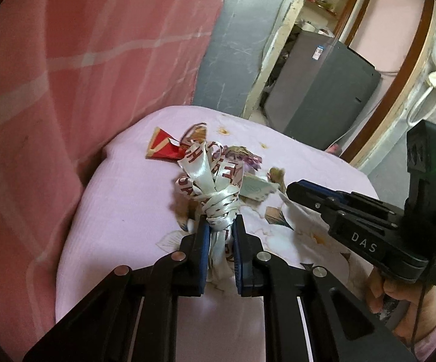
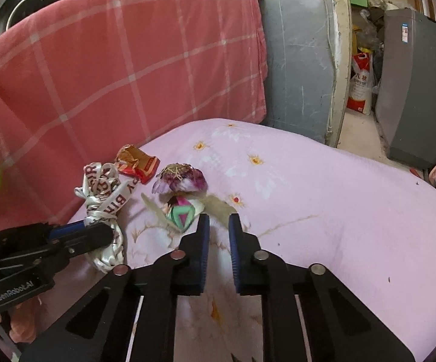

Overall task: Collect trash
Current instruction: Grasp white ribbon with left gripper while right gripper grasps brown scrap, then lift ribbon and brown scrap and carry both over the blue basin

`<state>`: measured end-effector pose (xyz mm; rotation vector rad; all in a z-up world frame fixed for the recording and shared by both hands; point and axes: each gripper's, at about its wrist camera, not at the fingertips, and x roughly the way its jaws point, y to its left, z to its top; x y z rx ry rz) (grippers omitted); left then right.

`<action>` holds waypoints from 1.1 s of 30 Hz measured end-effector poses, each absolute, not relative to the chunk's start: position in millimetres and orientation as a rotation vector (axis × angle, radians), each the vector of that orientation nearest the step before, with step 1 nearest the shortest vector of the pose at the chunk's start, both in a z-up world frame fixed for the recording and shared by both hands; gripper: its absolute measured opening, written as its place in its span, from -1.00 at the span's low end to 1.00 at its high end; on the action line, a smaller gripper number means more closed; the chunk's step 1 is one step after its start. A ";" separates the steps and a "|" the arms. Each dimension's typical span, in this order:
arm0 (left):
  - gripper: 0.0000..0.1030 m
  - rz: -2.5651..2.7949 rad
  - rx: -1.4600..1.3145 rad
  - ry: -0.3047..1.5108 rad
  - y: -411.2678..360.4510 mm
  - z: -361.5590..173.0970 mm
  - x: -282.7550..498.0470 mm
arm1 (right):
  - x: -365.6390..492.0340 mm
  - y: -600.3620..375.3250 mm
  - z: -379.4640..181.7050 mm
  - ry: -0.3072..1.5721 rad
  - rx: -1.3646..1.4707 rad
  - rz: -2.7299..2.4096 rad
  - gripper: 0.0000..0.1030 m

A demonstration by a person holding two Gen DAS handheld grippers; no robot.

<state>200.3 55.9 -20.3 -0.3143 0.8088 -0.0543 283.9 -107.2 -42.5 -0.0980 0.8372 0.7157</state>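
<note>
Lying on the pink bedsheet (image 2: 323, 181), the knotted white ribbon (image 1: 218, 202) is pinched by the left gripper (image 1: 221, 223); the right gripper (image 2: 218, 220) is pressed together empty, wrappers (image 2: 138, 163) just ahead.

Ribbon (image 2: 103, 199) left of wrapper (image 2: 138, 163)

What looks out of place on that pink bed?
Litter lies on the pink bedsheet: a knotted white ribbon clamped in the left gripper, a crumpled red wrapper, a purple dried flower and a small green packet. The sheet also has yellowish stains. The right gripper is shut, holding nothing.
</note>
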 end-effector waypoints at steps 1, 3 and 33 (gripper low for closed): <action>-0.78 -0.056 -0.320 0.811 55.1 -21.1 200.5 | 283.5 -108.1 -42.0 0.836 -0.095 0.718 -0.81; -0.78 -0.051 -0.330 0.817 57.0 -22.7 202.4 | 283.4 -107.3 -41.6 0.835 -0.097 0.720 -0.81; -0.79 -0.061 -0.279 0.736 39.9 -8.3 197.1 | 272.6 -133.8 -24.4 0.730 -0.004 0.681 -0.77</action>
